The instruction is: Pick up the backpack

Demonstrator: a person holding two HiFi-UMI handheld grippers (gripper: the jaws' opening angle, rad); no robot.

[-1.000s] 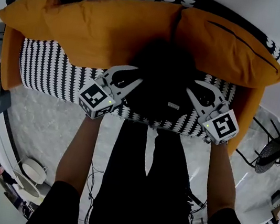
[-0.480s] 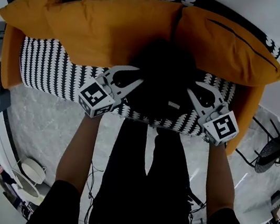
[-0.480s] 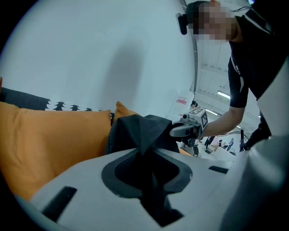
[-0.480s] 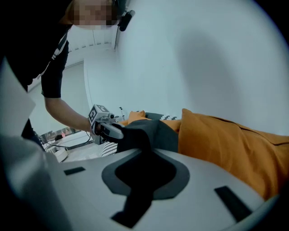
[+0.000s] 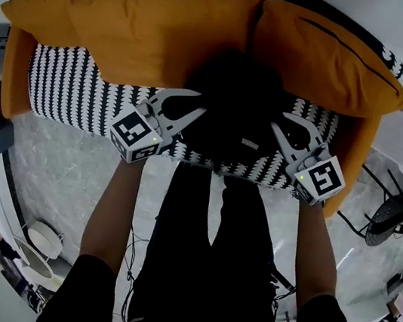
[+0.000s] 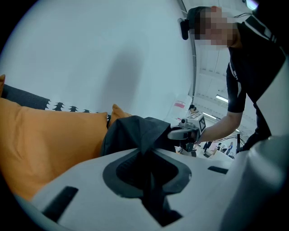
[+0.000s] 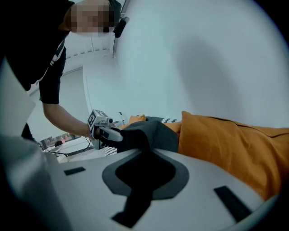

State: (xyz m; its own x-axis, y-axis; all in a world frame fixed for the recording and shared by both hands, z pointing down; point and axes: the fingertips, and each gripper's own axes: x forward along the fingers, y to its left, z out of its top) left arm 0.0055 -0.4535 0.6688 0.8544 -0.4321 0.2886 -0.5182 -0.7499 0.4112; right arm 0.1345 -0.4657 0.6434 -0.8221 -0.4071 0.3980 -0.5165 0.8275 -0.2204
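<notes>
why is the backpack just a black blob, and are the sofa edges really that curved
Head view: the backpack is black fabric in even, soft light, so it shows hardly any detail; the wide lens bows the sofa. Left gripper view: dark corners, but the fabric's folds show. Right gripper view: dark corners too.

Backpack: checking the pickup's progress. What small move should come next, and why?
Probably raise both together, gently. The left gripper and right gripper have just been closing their jaws, and each pinches fabric on opposite sides of the backpack, which rests on the sofa.
</notes>
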